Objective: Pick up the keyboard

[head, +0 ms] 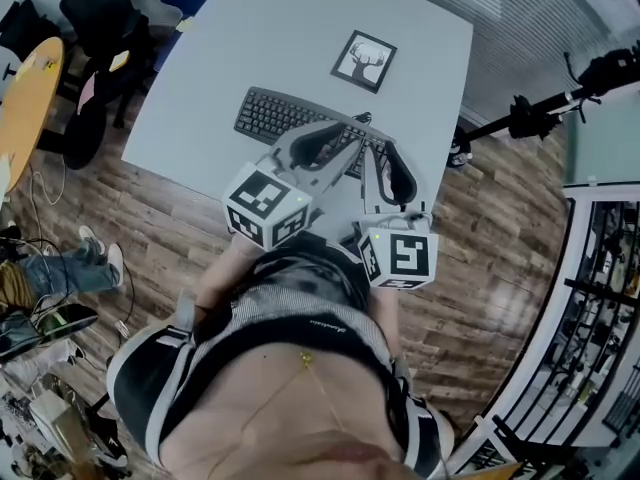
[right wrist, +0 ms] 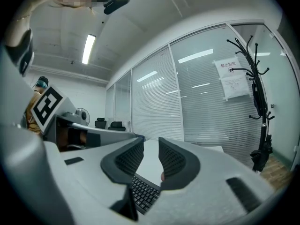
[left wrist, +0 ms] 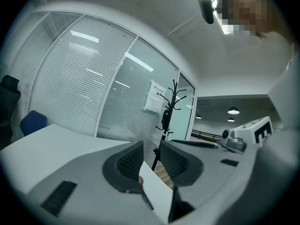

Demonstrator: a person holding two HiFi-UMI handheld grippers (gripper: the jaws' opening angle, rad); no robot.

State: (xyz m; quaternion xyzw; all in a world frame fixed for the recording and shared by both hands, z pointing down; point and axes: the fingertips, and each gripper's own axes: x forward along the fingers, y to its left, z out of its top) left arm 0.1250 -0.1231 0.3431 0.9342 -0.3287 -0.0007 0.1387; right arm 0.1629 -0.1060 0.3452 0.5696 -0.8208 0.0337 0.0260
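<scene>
A black keyboard (head: pixel 275 116) lies on the grey table (head: pixel 300 28) near its front edge. Both grippers hover level over the keyboard's right end. My left gripper (head: pixel 340 138) has its jaws drawn close with nothing between them (left wrist: pixel 151 153); a bit of pale table top (left wrist: pixel 157 193) shows under them. My right gripper (head: pixel 390 163) stands just right of it, its jaws (right wrist: pixel 151 151) also close together and bare. In the right gripper view, keyboard keys (right wrist: pixel 143 193) show below the jaws, apart from the pads.
A framed deer picture (head: pixel 363 61) lies behind the keyboard. Dark chairs (head: pixel 100 8) and a round wooden table (head: pixel 30 88) stand to the left, and a black stand (head: pixel 530 116) to the right. A coat rack (right wrist: pixel 255 78) stands by the blinds.
</scene>
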